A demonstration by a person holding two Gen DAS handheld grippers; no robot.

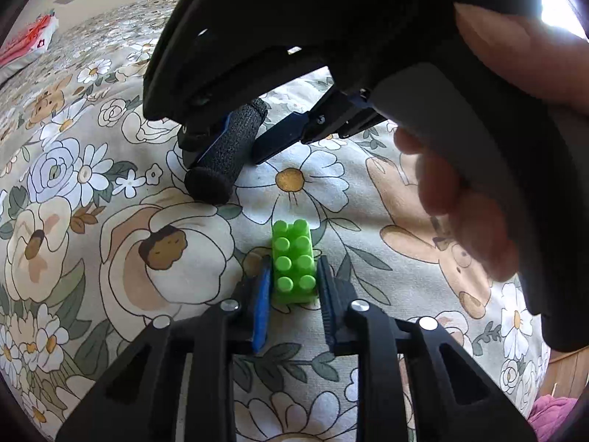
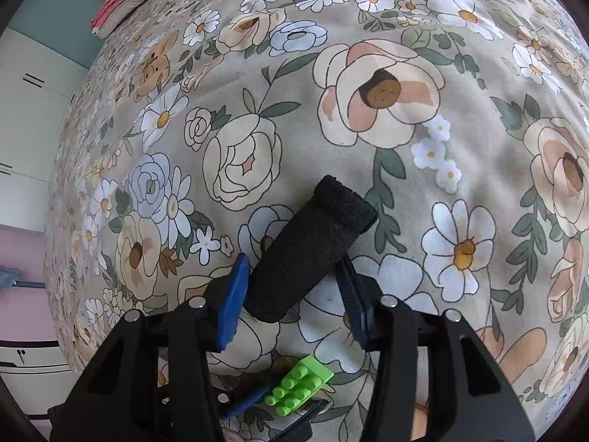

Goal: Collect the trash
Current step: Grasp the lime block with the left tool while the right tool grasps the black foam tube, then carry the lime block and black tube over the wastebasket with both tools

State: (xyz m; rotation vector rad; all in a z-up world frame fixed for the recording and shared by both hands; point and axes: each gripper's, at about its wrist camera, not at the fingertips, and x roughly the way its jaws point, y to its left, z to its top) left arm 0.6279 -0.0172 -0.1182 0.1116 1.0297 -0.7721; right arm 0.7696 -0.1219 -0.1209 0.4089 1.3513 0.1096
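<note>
A small green toy brick (image 1: 294,258) lies studs up on the floral bedsheet (image 1: 110,221). My left gripper (image 1: 294,287) is shut on it, one pad pressed against each long side. Just beyond it a black foam roll (image 1: 224,154) lies tilted on the sheet. In the right wrist view that black roll (image 2: 309,250) runs diagonally between the blue pads of my right gripper (image 2: 292,261), which is shut on its lower half. The green brick (image 2: 298,383) and the left gripper (image 2: 279,409) show at that view's bottom edge.
A person's hand (image 1: 478,202) wraps the right gripper's handle. A red-and-white packet (image 2: 125,0) lies at the bed's far corner. The bed edge falls away on the left toward white cabinets (image 2: 22,110). Pink cloth (image 1: 552,412) shows low right.
</note>
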